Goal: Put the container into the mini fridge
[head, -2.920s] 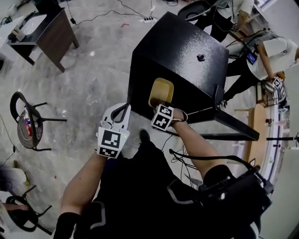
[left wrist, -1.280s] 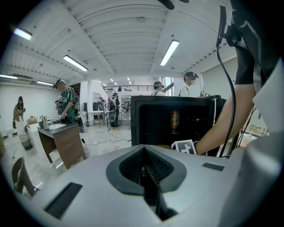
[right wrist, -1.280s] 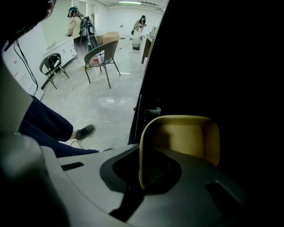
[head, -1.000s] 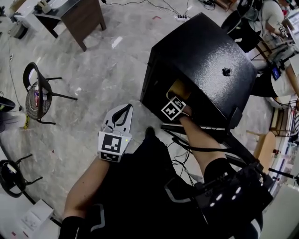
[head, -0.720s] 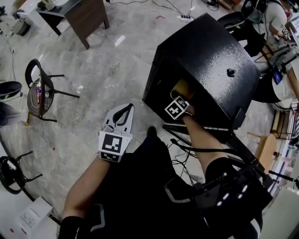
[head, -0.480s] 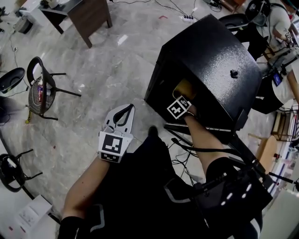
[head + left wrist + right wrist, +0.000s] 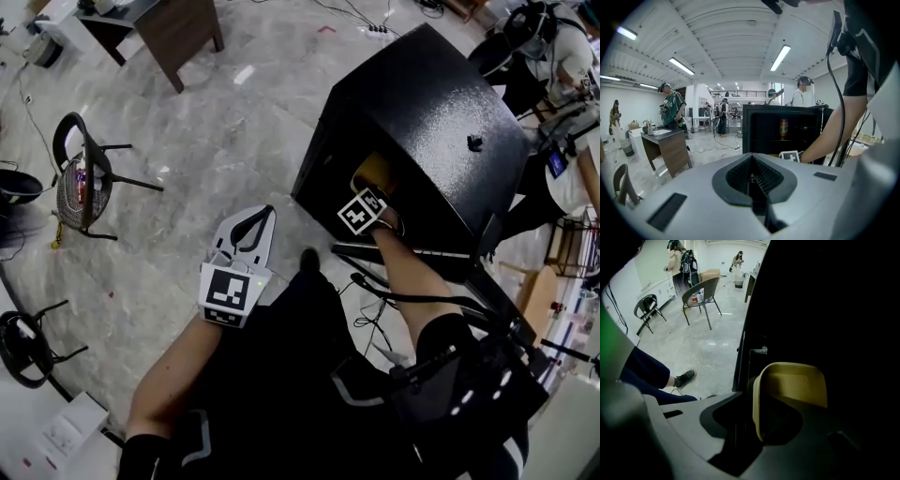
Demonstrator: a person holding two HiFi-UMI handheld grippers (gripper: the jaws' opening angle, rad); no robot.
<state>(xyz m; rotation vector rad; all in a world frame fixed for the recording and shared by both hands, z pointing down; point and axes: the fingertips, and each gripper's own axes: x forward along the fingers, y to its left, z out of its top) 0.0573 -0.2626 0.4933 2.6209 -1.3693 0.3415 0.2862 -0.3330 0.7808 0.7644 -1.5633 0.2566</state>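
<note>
The black mini fridge [image 7: 422, 103] stands open toward me. The yellow container [image 7: 375, 172] sits just inside its opening, seen close up as a yellow tub [image 7: 792, 380] in the dark interior. My right gripper [image 7: 377, 189] reaches into the fridge; its jaws [image 7: 757, 427] are opening, with the container's rim between them and a dark gap beside the rim. My left gripper [image 7: 253, 220] hangs shut and empty over the floor, left of the fridge; its pads [image 7: 754, 180] meet.
The fridge door [image 7: 441, 255] lies open at the right. A can [image 7: 783, 126] stands on an inner shelf. A chair [image 7: 80, 178] and a wooden desk [image 7: 173, 23] are at the left. People [image 7: 553, 47] stand behind the fridge. Cables [image 7: 375, 323] run by my legs.
The right gripper carried the yellow container from in front of the fridge into its opening. The left gripper stayed where it was.
</note>
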